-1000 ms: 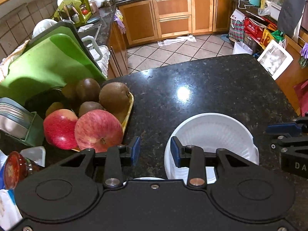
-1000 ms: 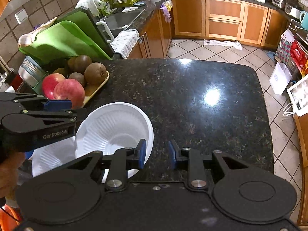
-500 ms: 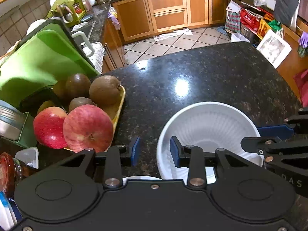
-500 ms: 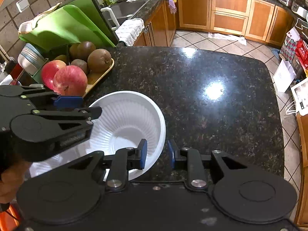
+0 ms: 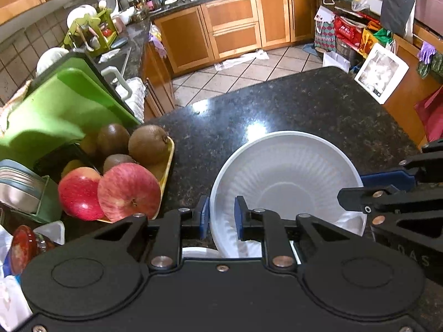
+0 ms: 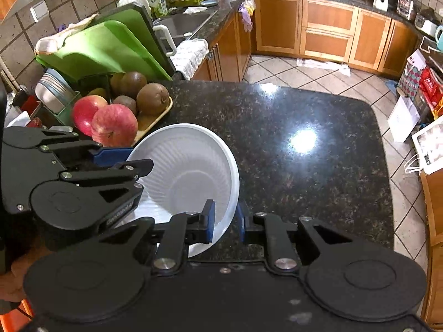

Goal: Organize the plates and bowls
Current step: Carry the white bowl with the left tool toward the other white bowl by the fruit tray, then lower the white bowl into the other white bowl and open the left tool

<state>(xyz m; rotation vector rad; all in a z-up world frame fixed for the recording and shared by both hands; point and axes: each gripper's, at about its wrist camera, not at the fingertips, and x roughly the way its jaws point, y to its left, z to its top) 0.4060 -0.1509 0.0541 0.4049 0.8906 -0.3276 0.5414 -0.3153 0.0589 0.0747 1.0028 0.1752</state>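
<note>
Presently, the white ribbed plastic bowl (image 5: 288, 177) sat tilted near the speckled black granite counter's (image 6: 304, 166) left edge, beside a yellow fruit tray (image 6: 155, 121). Both the left gripper (image 5: 220, 215) and right gripper (image 6: 224, 218) had just been closing and pinched its rim on opposite sides.

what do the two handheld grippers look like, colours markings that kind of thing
Both are matte black plastic. The left gripper and right gripper each have two round housings, angular linkage arms with silver pivot bolts, and blue pads on the fingertips. White lettering runs along their sides, too partial to read. No cables or sleeves show.
</note>
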